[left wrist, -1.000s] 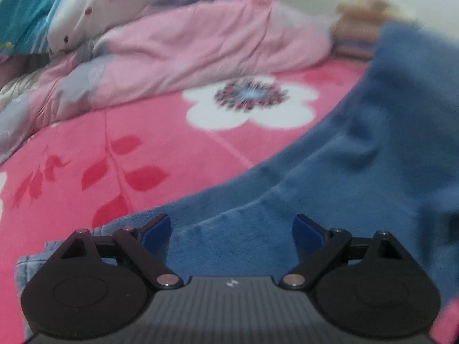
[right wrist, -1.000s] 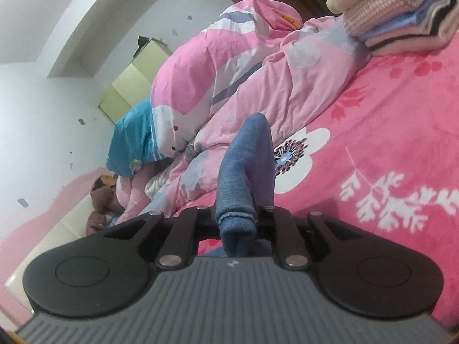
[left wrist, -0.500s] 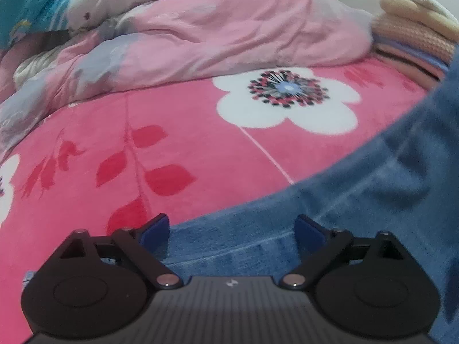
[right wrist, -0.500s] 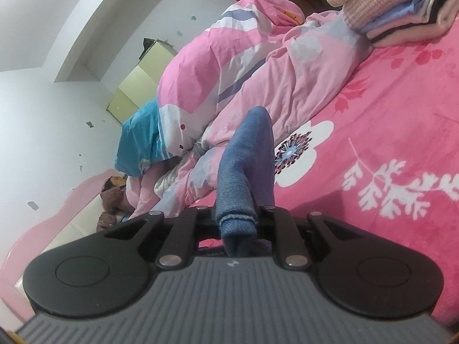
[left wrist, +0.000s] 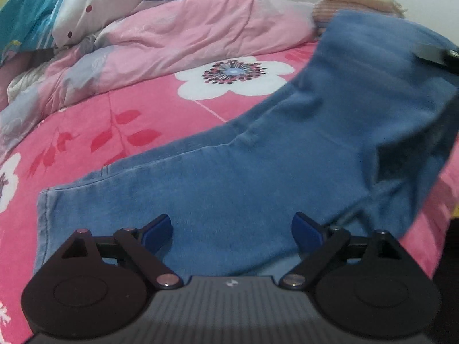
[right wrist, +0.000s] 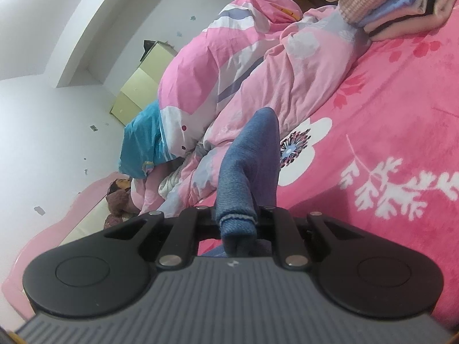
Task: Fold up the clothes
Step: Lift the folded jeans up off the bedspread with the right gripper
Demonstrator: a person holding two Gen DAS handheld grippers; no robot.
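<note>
Blue jeans lie partly on the pink flowered bedspread; their right part rises off the bed toward the upper right. My left gripper hangs over the flat part with its blue pads wide apart, open and touching nothing. In the right wrist view my right gripper is shut on a bunched fold of the jeans, which sticks up between its fingers. A dark piece of the right gripper shows at the jeans' lifted edge.
A crumpled pink quilt lies along the far side of the bed, with a teal pillow at its left. A stack of folded clothes sits at the far right corner. A pale wall and yellow cabinet stand beyond.
My left gripper drew back across the jeans, so more of the flat denim and its hem came into view. The right gripper kept still, holding the same fold.
</note>
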